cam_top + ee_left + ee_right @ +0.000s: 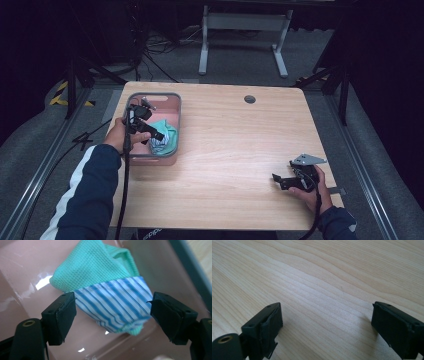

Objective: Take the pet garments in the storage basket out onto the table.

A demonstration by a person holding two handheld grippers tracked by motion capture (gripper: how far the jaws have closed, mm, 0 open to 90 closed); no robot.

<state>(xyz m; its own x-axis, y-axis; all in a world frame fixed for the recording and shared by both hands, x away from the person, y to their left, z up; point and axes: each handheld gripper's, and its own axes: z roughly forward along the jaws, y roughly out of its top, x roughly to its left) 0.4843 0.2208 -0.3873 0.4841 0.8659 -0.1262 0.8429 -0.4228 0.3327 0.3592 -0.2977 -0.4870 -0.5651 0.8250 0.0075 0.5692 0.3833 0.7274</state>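
A pink plastic basket (176,112) with a grey rim stands at the table's left side. Inside it lies a folded cloth (165,137), mint green with a blue-and-white striped band (117,307). My left gripper (155,135) reaches into the basket, open, its jaws spread on either side of the striped part of the cloth (100,270) without closing on it. My right gripper (278,179) rests low over the bare wood at the table's front right, open with nothing between its jaws (325,325).
The wooden table (240,145) has a round cable hole (249,99) near its far edge. Beyond it stand a white desk frame (245,30) and cables on grey carpet. Dark stands flank both sides.
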